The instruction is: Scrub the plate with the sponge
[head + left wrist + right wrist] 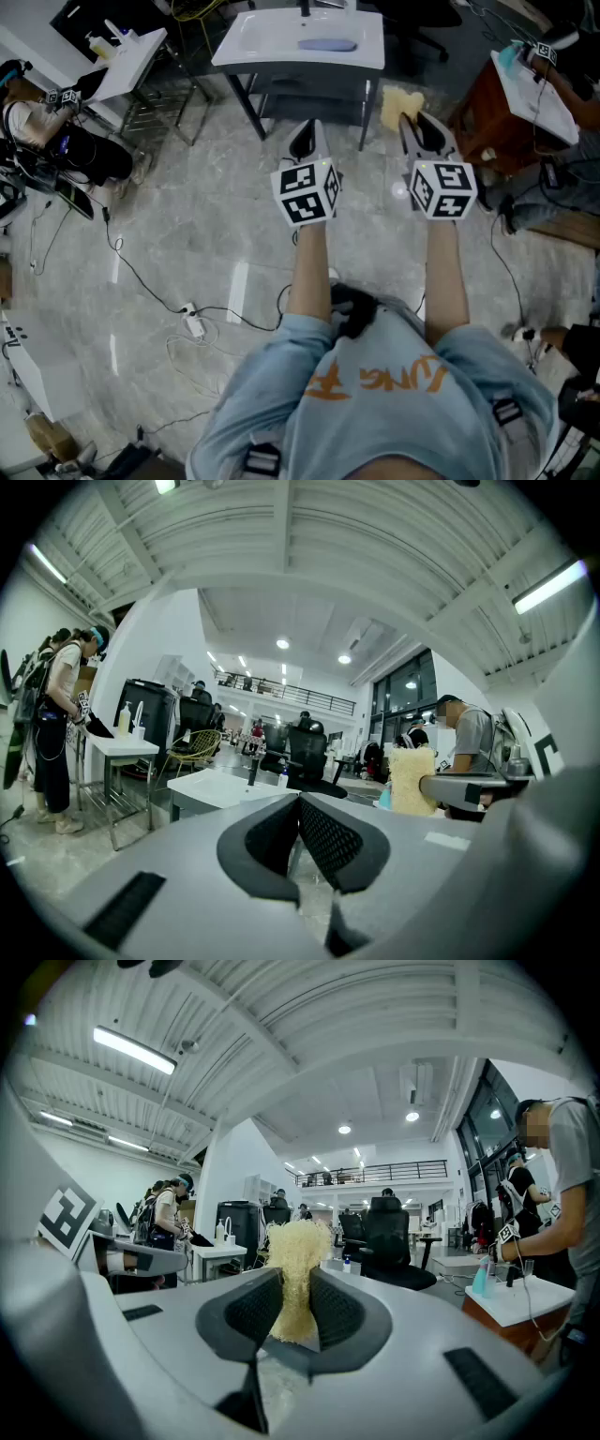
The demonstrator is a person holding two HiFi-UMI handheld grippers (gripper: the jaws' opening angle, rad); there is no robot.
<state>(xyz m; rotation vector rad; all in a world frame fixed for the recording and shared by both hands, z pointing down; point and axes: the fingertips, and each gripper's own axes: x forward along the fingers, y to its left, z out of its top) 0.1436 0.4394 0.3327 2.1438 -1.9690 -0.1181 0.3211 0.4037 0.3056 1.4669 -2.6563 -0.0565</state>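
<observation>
Sponge sits clamped in the right gripper's jaws; the left gripper beside it has its jaws together on nothing. Well ahead, what looks like the pale blue plate lies on a white worktop, best approached squarely with the grip kept firm.

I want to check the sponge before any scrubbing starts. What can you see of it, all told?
The sponge is a pale yellow block that looks coarse, fibrous and loosely woven, with fuzzy edges. It looks dry, as far as can be told. It stands upright, and the right gripper is shut on its lower part, so its top sticks out beyond the dark ribbed fingers. Only those fingers touch it. It is held in the air above the floor, near the right corner of the white sink unit.
</observation>
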